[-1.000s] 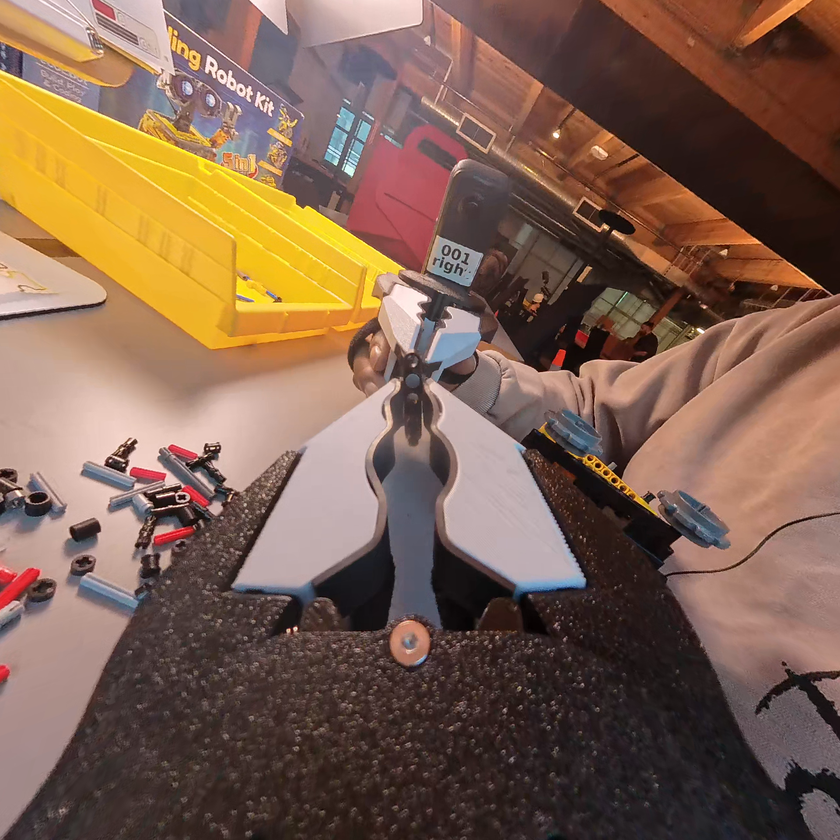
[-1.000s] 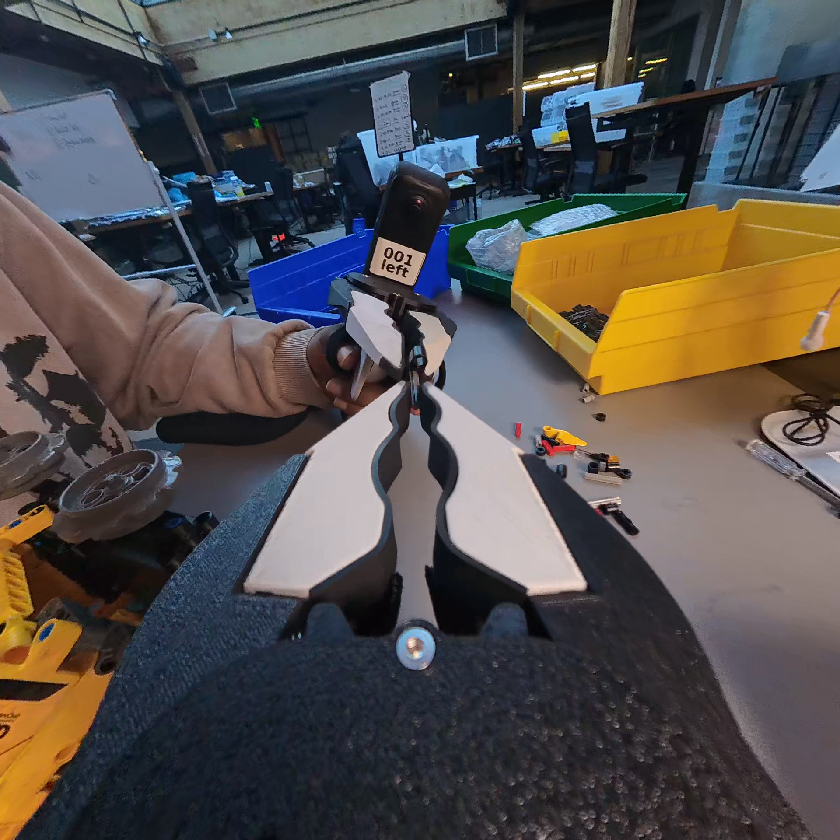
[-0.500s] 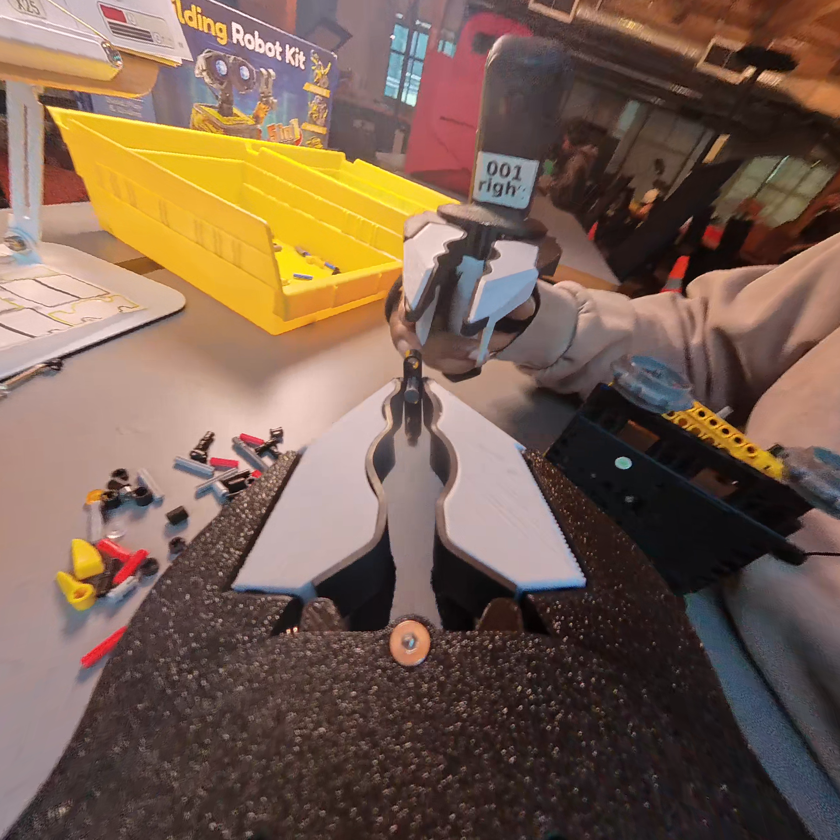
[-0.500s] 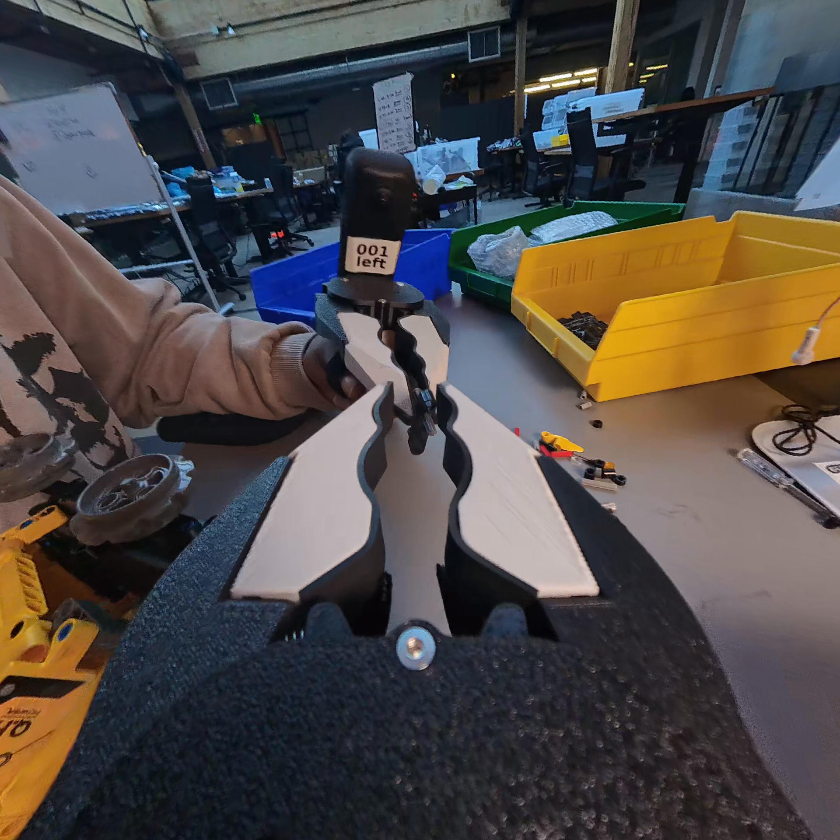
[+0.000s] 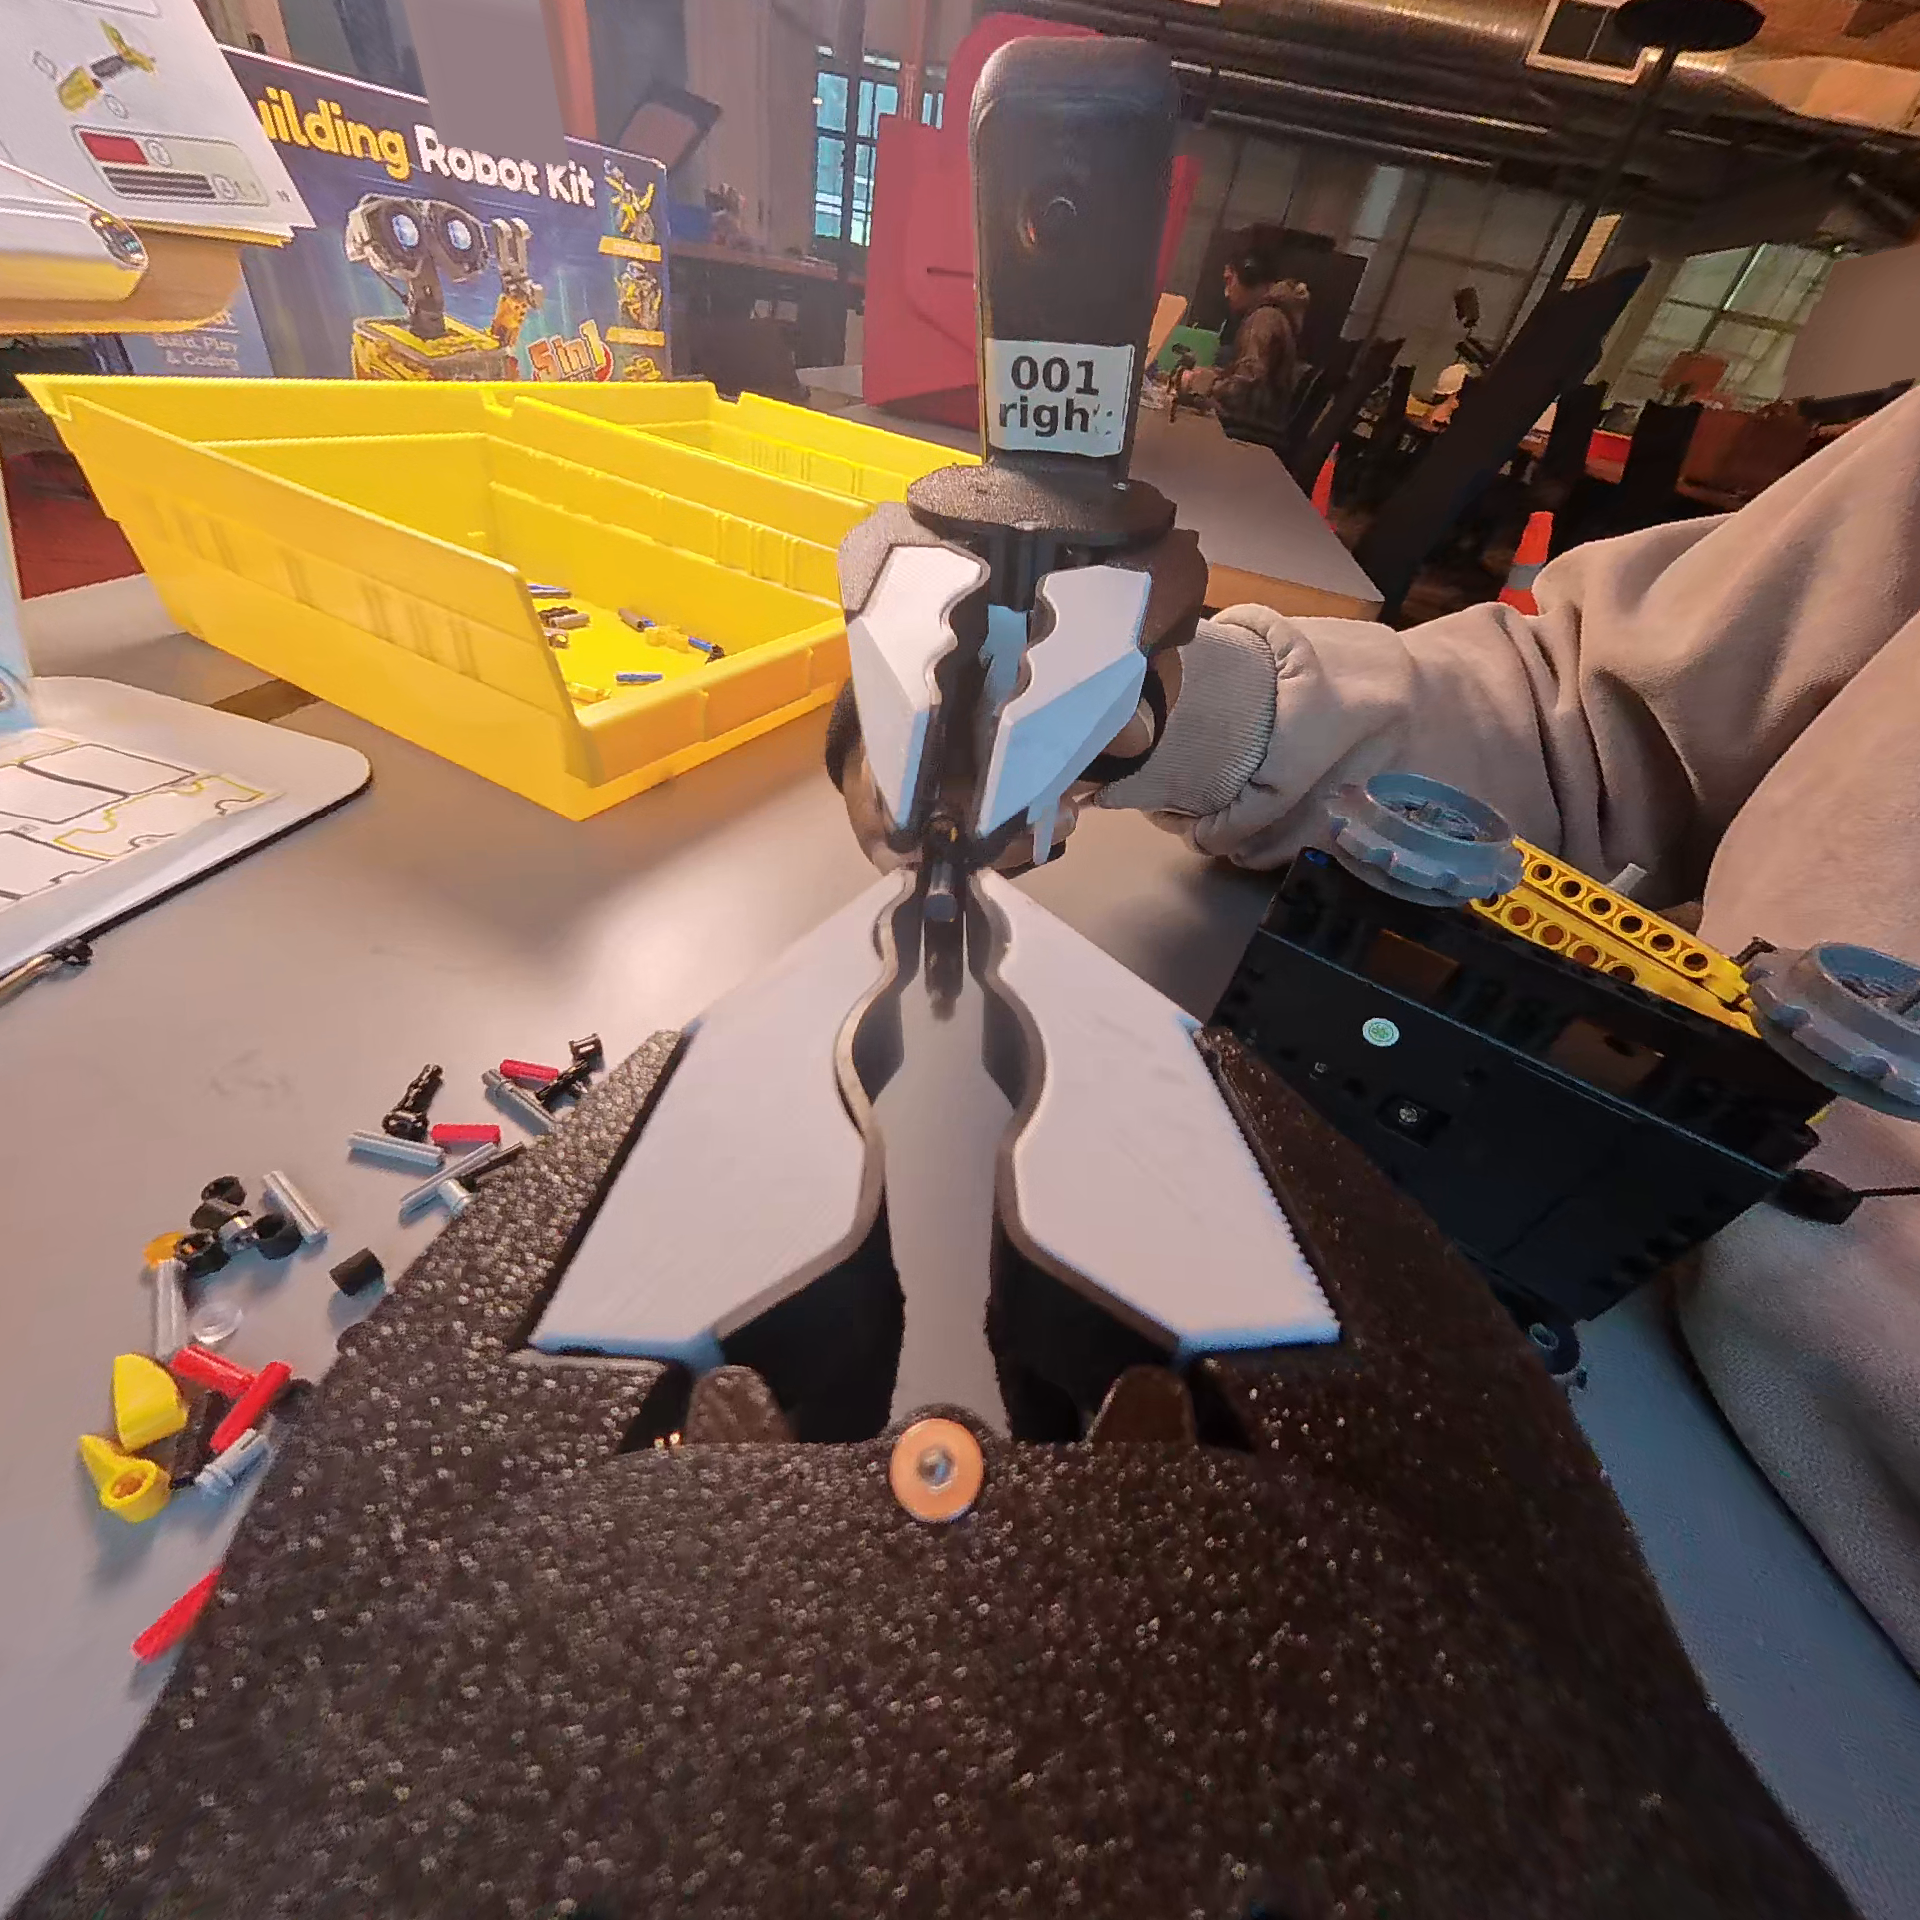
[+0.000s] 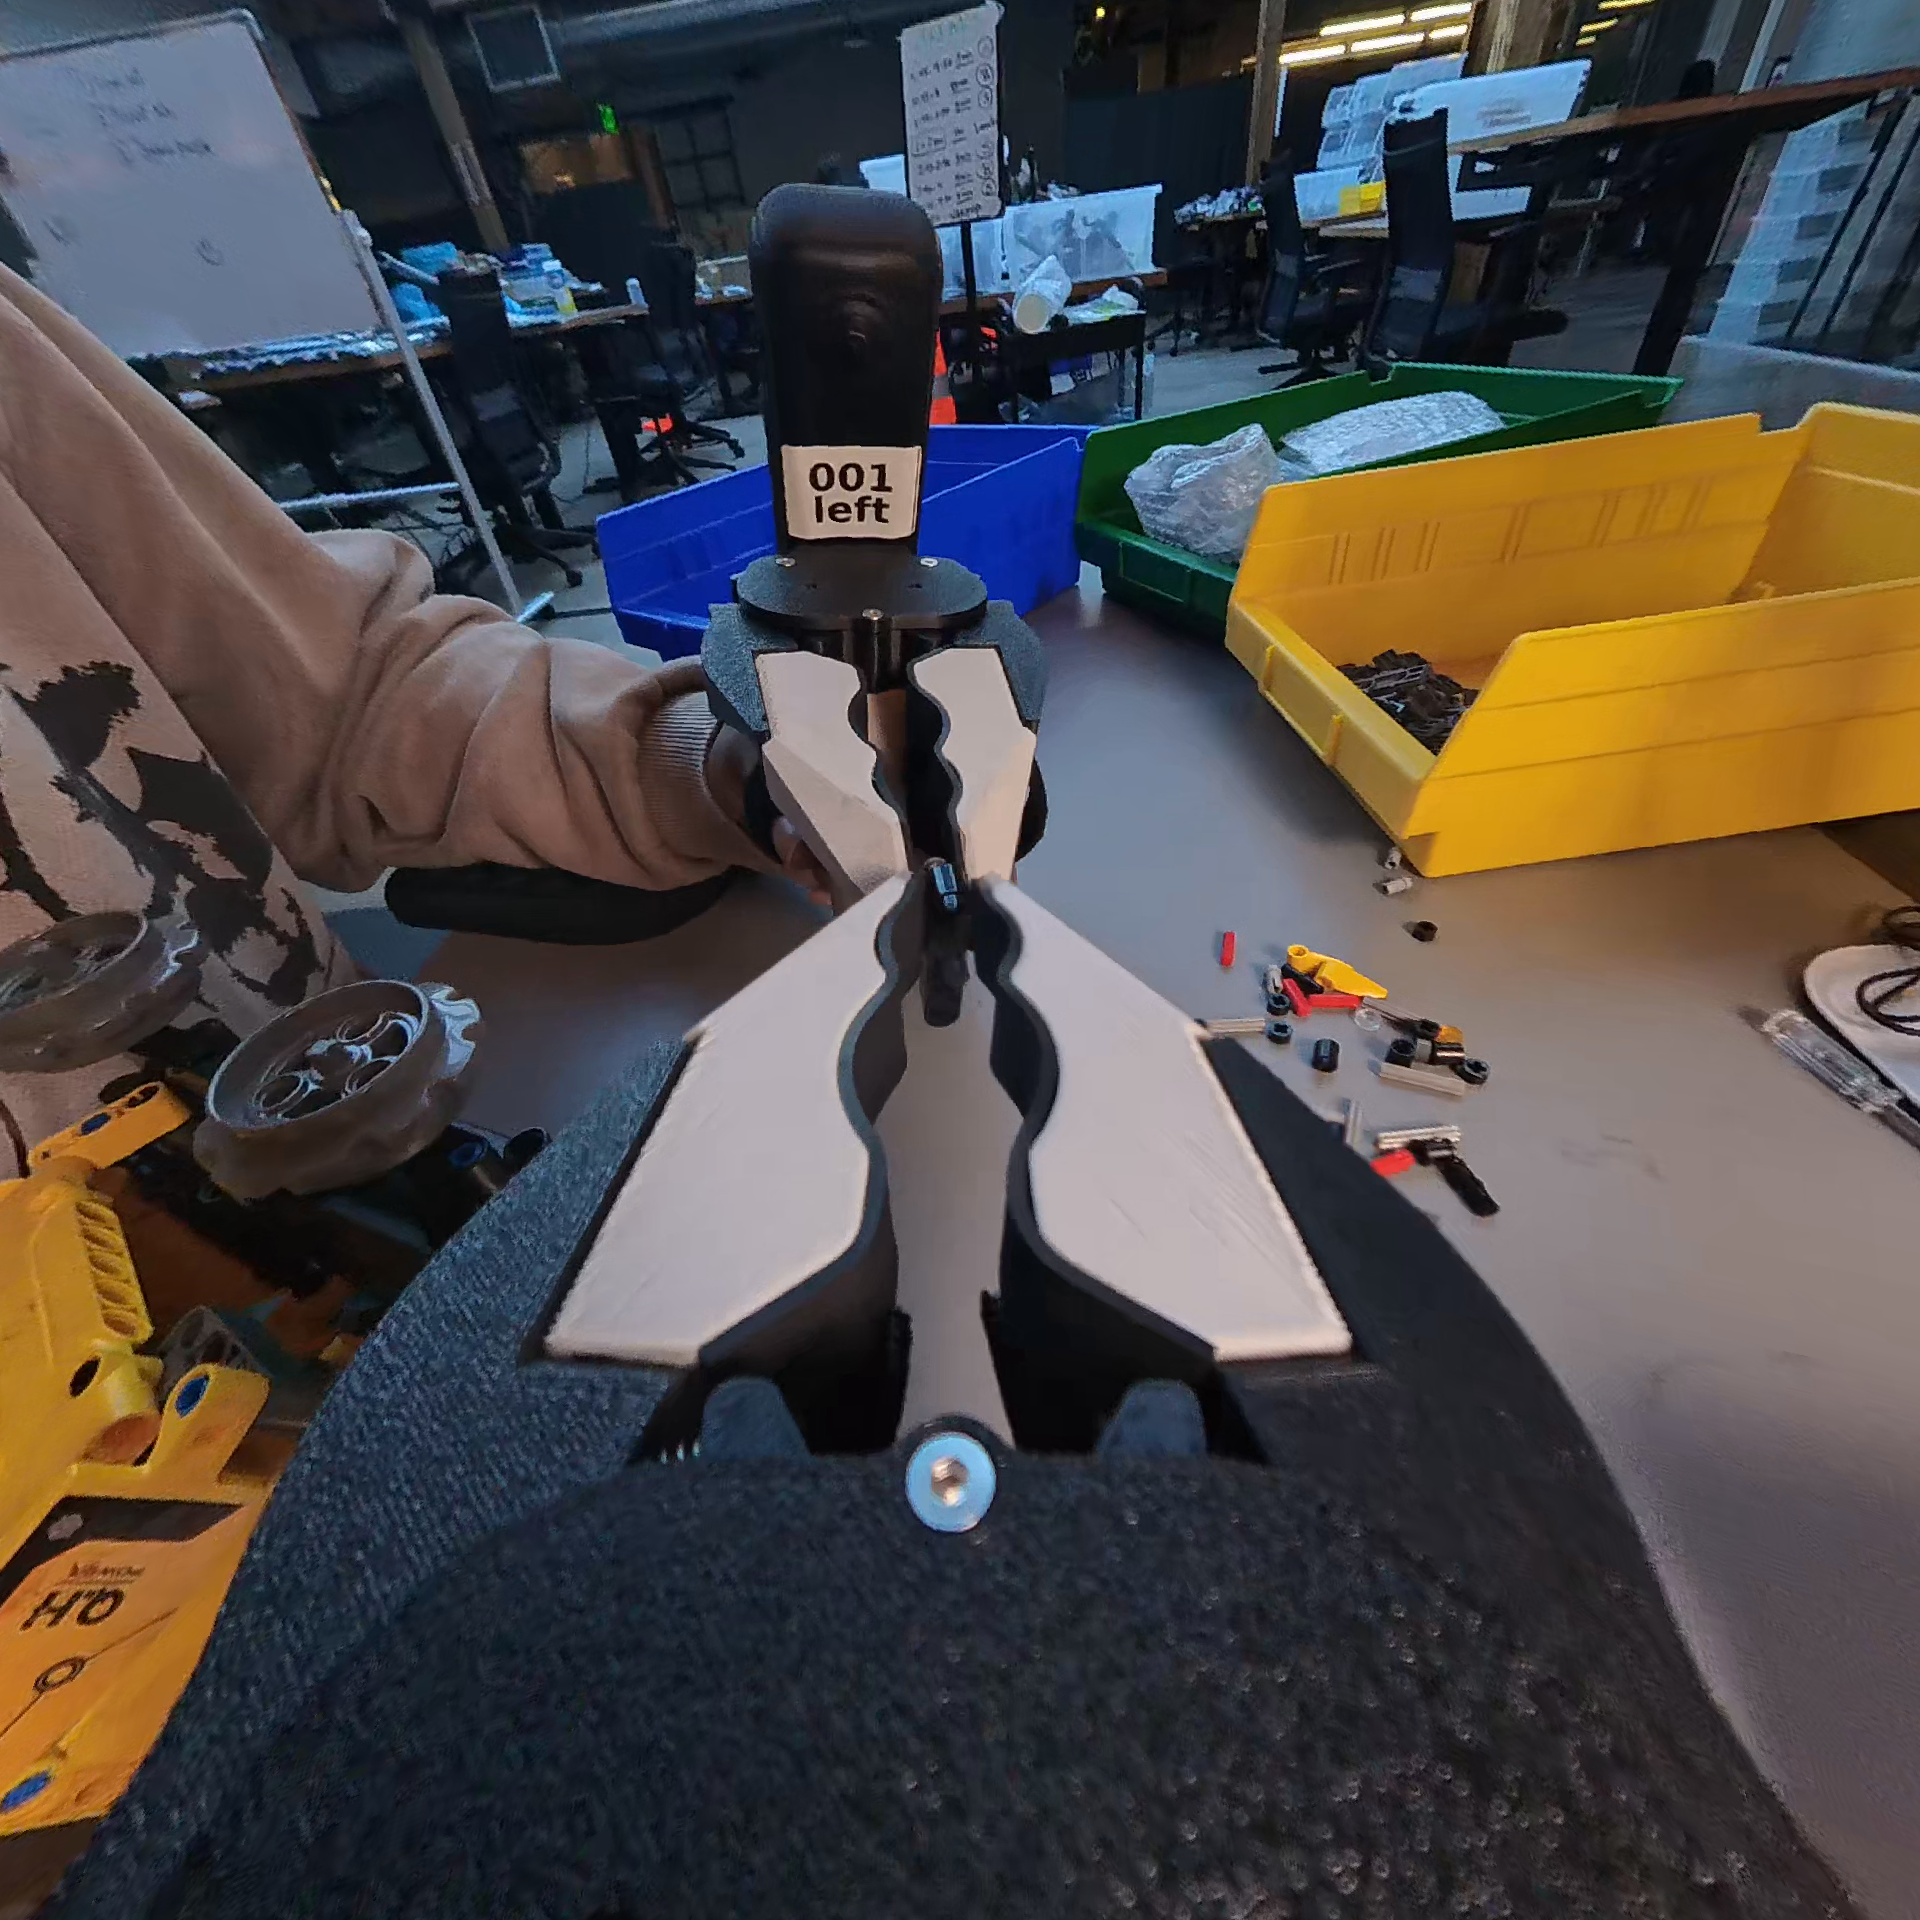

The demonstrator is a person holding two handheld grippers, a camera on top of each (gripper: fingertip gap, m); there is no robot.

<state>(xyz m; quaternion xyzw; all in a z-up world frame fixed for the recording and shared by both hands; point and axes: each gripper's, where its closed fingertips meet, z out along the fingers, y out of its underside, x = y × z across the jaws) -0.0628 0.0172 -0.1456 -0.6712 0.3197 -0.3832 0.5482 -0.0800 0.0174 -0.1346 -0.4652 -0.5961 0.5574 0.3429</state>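
My two grippers meet tip to tip above the grey table (image 5: 582, 935). My left gripper (image 5: 940, 888) is shut on a small black pin piece (image 5: 940, 920) that stands between its fingertips. My right gripper (image 5: 951, 831) faces it from beyond, held by a hand in a beige sleeve, with its tips closed on the same piece. In the right wrist view my right gripper (image 6: 940, 883) is shut on the black pin piece (image 6: 942, 977). The left gripper (image 6: 930, 862) touches it from the far side. How the piece is built is too small to tell.
Loose red, grey, black and yellow parts (image 5: 239, 1226) lie at the left, also in the right wrist view (image 6: 1382, 1039). A black-and-yellow wheeled model (image 5: 1507, 1101) sits at the person's side. Yellow bins (image 5: 364, 582) (image 6: 1558, 748), a blue bin (image 6: 675, 540) and a green bin (image 6: 1143, 561) stand behind. The tips of both grippers are at nearly the same place.
The right gripper was open and apart half a second ago; it has moved in and closed on the pin held by the left gripper. Both grippers have lowered and levelled.
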